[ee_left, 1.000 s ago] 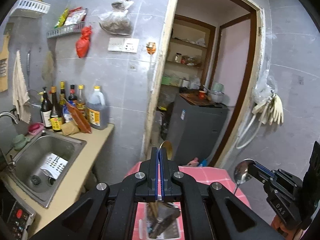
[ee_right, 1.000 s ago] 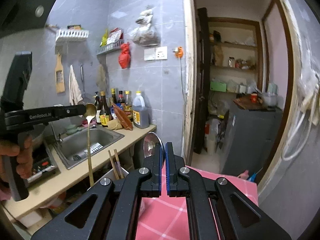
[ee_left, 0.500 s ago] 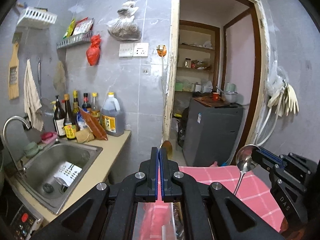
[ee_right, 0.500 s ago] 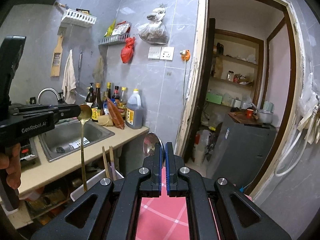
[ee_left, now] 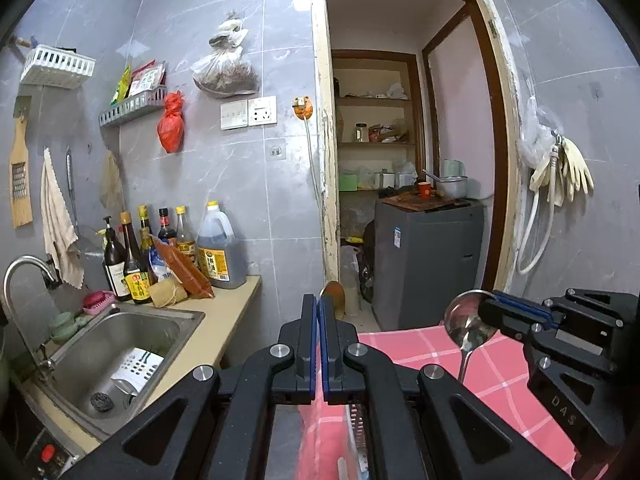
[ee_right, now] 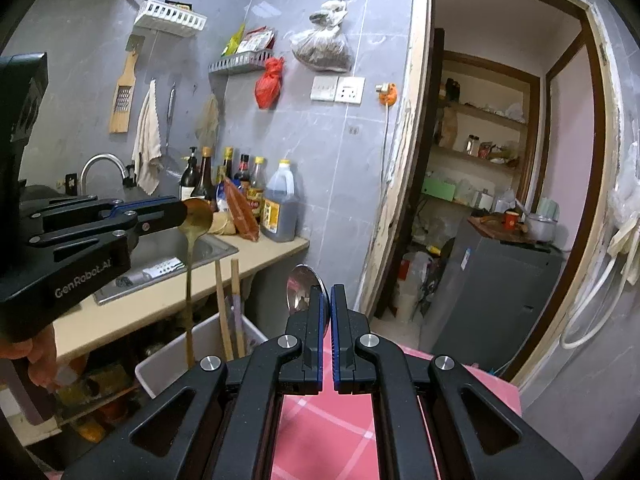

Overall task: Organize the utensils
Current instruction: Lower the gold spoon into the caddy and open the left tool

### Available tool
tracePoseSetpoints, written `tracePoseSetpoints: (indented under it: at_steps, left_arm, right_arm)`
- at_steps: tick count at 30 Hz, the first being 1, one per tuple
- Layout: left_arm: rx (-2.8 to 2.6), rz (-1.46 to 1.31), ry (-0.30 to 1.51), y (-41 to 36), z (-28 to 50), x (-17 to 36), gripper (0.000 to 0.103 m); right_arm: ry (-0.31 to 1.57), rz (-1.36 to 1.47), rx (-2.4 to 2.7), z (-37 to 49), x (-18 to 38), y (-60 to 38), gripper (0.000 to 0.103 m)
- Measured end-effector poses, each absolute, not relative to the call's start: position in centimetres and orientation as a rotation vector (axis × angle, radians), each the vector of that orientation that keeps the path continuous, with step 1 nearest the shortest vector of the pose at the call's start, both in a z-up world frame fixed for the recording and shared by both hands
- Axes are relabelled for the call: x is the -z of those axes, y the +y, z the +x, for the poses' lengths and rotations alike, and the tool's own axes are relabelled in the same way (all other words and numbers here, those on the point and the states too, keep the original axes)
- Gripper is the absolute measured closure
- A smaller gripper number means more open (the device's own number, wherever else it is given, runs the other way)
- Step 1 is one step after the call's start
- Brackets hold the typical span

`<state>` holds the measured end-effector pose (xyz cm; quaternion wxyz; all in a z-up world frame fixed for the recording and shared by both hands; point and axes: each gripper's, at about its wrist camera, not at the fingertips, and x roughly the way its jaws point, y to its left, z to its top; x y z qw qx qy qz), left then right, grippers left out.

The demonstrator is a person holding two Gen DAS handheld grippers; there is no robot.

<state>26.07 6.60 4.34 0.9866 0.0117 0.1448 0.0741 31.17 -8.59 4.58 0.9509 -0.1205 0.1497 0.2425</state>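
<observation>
My left gripper point(ee_left: 318, 304) is shut on a gold spoon point(ee_left: 334, 295), bowl up; in the right wrist view that gripper point(ee_right: 176, 212) holds the gold spoon point(ee_right: 195, 220) with its handle hanging down into a white utensil bin point(ee_right: 208, 340). My right gripper point(ee_right: 329, 296) is shut on a silver spoon point(ee_right: 303, 290), bowl up; in the left wrist view that gripper point(ee_left: 490, 304) holds the silver spoon point(ee_left: 466, 324) above the pink checked tablecloth point(ee_left: 508, 384). Wooden chopsticks point(ee_right: 230, 304) stand in the bin.
A steel sink point(ee_left: 116, 356) with a faucet point(ee_left: 24, 276) lies at the left, with sauce bottles point(ee_left: 140, 256) and an oil jug point(ee_left: 218, 252) on the beige counter point(ee_left: 228, 320). An open doorway point(ee_left: 408, 160) shows a grey washer point(ee_left: 424, 256). Gloves point(ee_left: 560, 176) hang at the right.
Both grippers have risen and tilted up, so the views show more wall and doorway. The gold spoon's handle has come over the white bin. Both jaws stay shut on their spoons.
</observation>
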Motion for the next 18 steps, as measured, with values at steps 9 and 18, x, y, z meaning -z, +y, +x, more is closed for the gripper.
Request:
tracePoseSetpoints:
  at_steps: [9,18]
  left_arm:
    - [-0.126,0.030,0.314,6.3,26.1,-3.0,0.101]
    - [-0.092,0.030,0.339,6.1,25.6,-2.4,0.101]
  right_arm:
    - [0.353,-0.242,-0.525,30.9,-3.1,-8.5,0.100]
    - [0.390,-0.222,-0.547,30.5,-2.2,-8.6,0.099]
